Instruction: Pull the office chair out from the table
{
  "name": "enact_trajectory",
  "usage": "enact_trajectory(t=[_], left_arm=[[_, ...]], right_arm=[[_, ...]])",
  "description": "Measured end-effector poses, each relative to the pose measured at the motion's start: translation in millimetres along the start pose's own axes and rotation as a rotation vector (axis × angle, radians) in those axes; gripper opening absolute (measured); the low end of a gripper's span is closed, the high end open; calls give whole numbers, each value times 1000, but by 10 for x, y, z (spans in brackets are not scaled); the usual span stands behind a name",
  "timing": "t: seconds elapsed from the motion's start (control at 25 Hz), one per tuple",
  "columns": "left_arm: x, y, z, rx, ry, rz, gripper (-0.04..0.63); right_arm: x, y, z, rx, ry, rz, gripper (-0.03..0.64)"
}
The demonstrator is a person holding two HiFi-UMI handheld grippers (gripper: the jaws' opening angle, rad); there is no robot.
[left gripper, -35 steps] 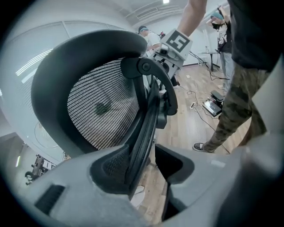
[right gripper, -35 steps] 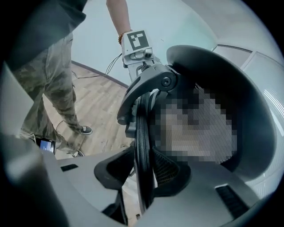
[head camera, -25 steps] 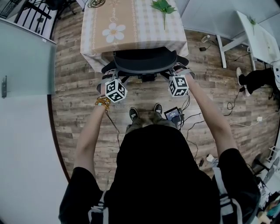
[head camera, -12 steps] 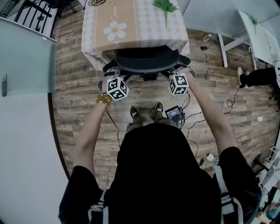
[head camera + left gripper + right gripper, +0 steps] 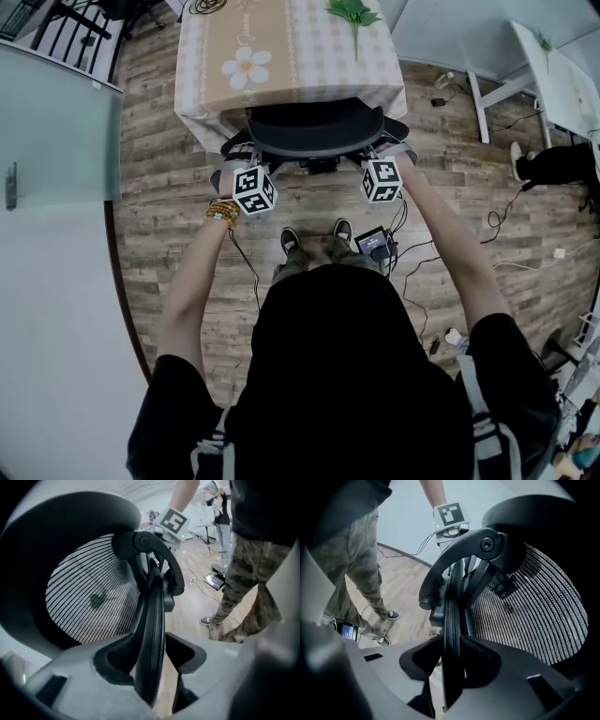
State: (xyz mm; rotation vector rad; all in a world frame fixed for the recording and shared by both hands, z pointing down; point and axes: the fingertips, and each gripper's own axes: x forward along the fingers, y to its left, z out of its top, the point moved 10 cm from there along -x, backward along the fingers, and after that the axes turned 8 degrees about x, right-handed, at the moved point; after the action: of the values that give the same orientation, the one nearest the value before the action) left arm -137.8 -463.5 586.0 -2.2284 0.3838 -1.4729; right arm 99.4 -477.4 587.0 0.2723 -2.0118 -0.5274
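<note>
The black office chair [image 5: 314, 129] stands tucked against the table [image 5: 291, 56], its mesh back towards me. My left gripper [image 5: 242, 161] is shut on the left rim of the chair back [image 5: 151, 620]. My right gripper [image 5: 379, 155] is shut on the right rim of the chair back [image 5: 451, 620]. In each gripper view the thin black rim runs between the two grey jaws, pinched between them. The chair's seat and base are mostly hidden under the back and the table.
The table carries a checked cloth with a daisy print and a green leafy sprig [image 5: 352, 13]. My shoes [image 5: 314, 239] stand close behind the chair, with a small device [image 5: 373, 246] and cables on the wooden floor. A white desk [image 5: 553, 80] stands at right.
Both grippers keep their hold on the chair back. The left gripper's cube has shifted slightly right. The chair's place against the table looks about the same.
</note>
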Motion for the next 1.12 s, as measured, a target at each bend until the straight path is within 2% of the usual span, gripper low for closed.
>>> enact_trajectory(t=[0.08, 0.2, 0.44, 0.56, 0.8, 1.12], left_arm=[[6, -29, 7, 71, 16, 9, 216], [23, -77, -18, 105, 29, 18, 214], [94, -132, -101, 54, 40, 24, 202], [140, -118, -96, 67, 51, 0, 190], [168, -79, -106, 64, 57, 0, 143], [184, -65, -111, 41, 51, -36, 137]], right_arm=[[13, 12, -7, -14, 3, -5, 112], [24, 11, -5, -12, 8, -4, 112], [57, 7, 15, -10, 11, -11, 109], [73, 30, 7, -21, 20, -26, 106], [102, 55, 20, -48, 34, -46, 103], [114, 40, 43, 18, 39, -10, 97]])
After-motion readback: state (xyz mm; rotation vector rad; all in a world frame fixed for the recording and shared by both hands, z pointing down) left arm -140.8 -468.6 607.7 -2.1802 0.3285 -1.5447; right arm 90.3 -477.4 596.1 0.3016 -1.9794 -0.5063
